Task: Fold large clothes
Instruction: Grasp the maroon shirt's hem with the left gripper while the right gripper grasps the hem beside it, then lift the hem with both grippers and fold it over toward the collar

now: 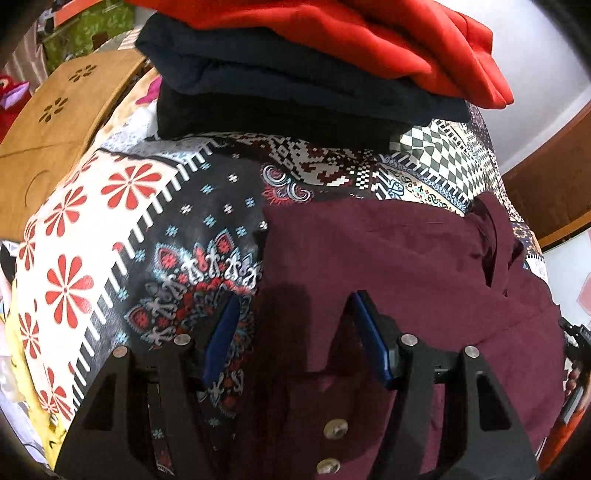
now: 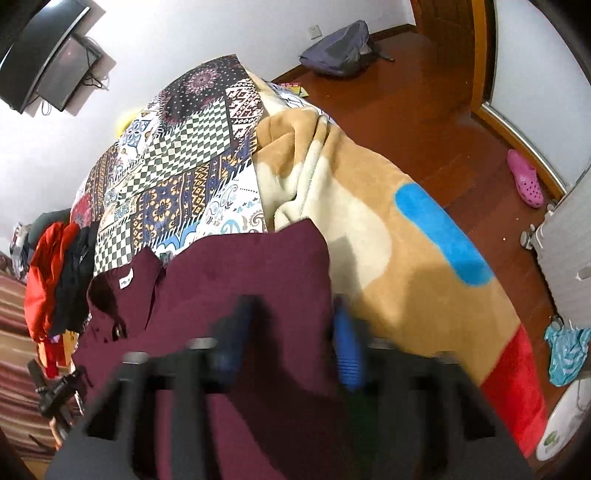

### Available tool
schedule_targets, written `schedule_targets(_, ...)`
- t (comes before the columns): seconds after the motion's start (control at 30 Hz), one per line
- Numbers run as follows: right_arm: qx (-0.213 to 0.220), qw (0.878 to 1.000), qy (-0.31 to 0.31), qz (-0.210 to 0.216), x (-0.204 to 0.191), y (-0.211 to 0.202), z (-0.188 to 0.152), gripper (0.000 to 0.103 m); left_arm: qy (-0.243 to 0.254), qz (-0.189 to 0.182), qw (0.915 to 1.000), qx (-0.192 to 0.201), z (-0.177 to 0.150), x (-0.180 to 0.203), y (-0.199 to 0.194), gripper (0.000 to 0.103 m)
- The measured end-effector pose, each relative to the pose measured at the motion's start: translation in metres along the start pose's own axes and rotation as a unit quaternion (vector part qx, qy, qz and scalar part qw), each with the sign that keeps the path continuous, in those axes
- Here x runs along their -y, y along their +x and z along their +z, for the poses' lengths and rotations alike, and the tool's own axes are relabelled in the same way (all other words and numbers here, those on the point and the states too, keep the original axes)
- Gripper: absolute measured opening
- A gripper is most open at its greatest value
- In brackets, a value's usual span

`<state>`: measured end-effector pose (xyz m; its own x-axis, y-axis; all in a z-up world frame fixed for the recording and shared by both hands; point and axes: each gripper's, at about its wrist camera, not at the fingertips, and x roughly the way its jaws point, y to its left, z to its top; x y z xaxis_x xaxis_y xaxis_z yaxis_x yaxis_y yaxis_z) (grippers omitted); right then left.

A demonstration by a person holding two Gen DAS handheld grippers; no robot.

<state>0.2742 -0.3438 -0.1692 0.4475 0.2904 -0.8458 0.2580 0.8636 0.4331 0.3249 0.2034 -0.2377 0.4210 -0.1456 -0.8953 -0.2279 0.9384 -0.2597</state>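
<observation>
The maroon shirt (image 1: 406, 266) lies flat on the patterned bedspread (image 1: 207, 206). Only the left view shows the folded navy and red stack (image 1: 295, 74); only the right shows the shirt's white neck label (image 2: 126, 282), unreadable. Left claw (image 1: 295, 314) and right claw (image 2: 291, 317) both gape, holding nothing

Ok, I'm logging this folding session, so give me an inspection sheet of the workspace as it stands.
Surface: patchwork bedcover, with a tan blanket bunched along one side.
Job's things: maroon shirt spread flat; folded stack of red garment on dark garments.
Clutter: wooden tray beside the bed.
Grippers: left tongs open over the shirt edge; right tongs open, blurred.
Cables: wires under the wall monitor.
Surroundings: backpack, pink clog on wood floor.
</observation>
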Motion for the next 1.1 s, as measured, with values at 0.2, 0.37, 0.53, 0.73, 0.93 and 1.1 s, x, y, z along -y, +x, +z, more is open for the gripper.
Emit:
schedule_targets(0.2,0.045,0.998,-0.042,-0.028,-0.015,-0.022,-0.005,0.011,0.020,0.010,0.9993,0.031,0.000,0.010,-0.013,0.023)
schedule_targets(0.37,0.090,0.992,-0.081,-0.020,-0.039,-0.049,0.001,0.004,-0.004,-0.030,0.9966,0.077,-0.002,0.002,-0.045,0.003)
schedule_targets(0.53,0.129,0.982,-0.135,-0.003,-0.085,-0.068,0.015,0.003,-0.013,-0.046,0.9902,0.131,0.002,0.005,-0.087,0.002)
schedule_targets(0.73,0.174,0.962,-0.208,0.009,-0.143,-0.086,0.044,0.000,0.014,-0.001,0.9768,0.214,0.019,0.007,-0.135,0.000)
schedule_targets(0.93,0.118,0.971,-0.204,-0.042,-0.128,-0.041,0.040,0.005,0.008,0.008,0.9886,0.150,0.020,-0.015,-0.107,0.002)
schedule_targets(1.1,0.043,0.980,-0.177,-0.073,-0.087,-0.018,0.022,0.030,0.003,-0.009,0.9973,0.073,0.005,-0.030,-0.065,0.009)
